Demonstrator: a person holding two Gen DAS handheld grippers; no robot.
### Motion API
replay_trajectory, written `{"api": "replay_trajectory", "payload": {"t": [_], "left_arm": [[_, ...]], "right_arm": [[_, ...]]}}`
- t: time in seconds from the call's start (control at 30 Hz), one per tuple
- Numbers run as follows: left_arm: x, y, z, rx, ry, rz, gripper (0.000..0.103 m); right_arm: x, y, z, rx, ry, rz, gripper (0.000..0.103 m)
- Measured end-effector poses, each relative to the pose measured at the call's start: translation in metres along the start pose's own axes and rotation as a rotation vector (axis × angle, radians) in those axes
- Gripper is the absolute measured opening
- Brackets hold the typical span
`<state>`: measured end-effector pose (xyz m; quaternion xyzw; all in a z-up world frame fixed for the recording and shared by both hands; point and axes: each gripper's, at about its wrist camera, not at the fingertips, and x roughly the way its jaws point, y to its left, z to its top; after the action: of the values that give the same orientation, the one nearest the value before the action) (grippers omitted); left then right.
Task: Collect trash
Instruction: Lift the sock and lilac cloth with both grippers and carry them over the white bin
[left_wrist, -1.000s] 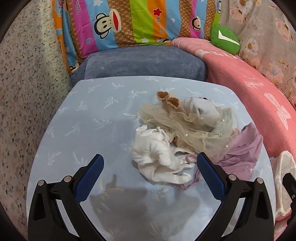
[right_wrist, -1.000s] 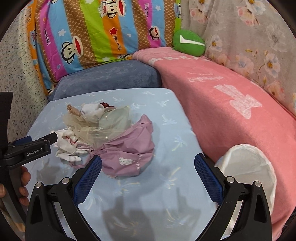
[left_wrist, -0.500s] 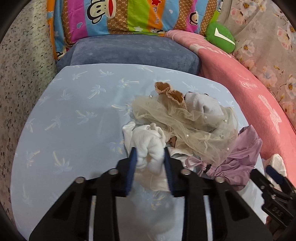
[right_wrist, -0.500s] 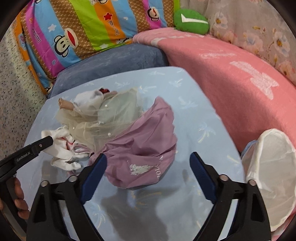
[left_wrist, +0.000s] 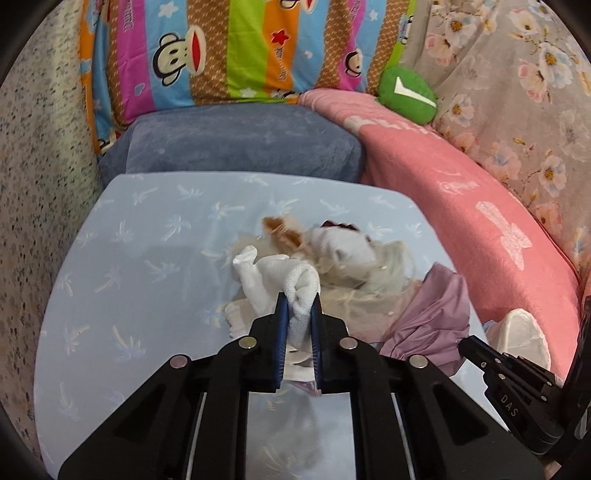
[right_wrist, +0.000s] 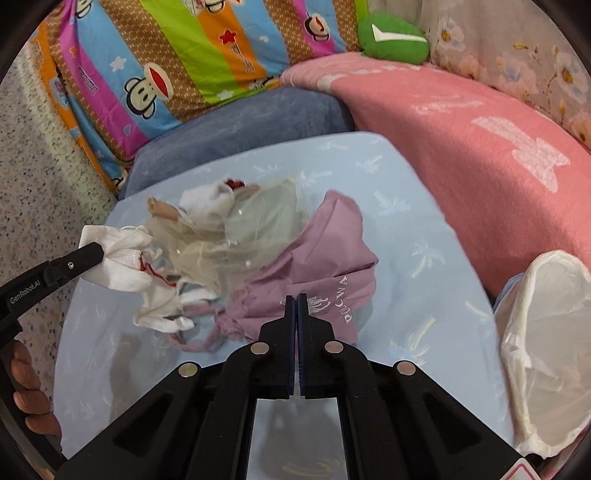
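Your left tongs are closing on the white cloth – it hangs above the worktop. Your right tongs are clenched w/ nothing between, just over the purple cloth.

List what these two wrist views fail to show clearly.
- Right wrist view: whether the right gripper pinches the purple cloth is unclear; its shut fingertips cover the contact spot.
- Left wrist view: the white cloth in the closing left gripper hides the pile beneath it.
- Both views: the beige tulle bundle is motion-blurred.
- Right wrist view: the white bag is cut off by the edge; its contents are unseen.
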<state>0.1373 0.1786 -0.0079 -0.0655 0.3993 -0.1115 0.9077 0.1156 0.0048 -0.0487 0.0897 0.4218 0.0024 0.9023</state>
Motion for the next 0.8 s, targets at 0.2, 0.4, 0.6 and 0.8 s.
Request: {"api": "replay_trajectory", "payload": {"t": [0.2, 0.4, 0.6, 0.8], "left_arm": [[-0.022, -0.031, 0.008, 0.053, -0.043, -0.041, 0.012], [-0.041, -0.068, 0.01, 0.11, -0.076, -0.097, 0.012], [-0.057, -0.112, 0.006, 0.17, -0.106, -0.16, 0.012], [-0.067, -0.158, -0.006, 0.236, -0.116, -0.218, 0.012]], "right_arm": [[-0.054, -0.007, 0.017, 0.002, -0.105, 0.001, 0.001], [-0.108, -0.025, 0.029, 0.015, -0.204, -0.009, 0.001], [-0.154, -0.055, 0.029, 0.041, -0.283, -0.046, 0.001], [-0.19, -0.096, 0.022, 0.086, -0.335, -0.093, 0.001]]}}
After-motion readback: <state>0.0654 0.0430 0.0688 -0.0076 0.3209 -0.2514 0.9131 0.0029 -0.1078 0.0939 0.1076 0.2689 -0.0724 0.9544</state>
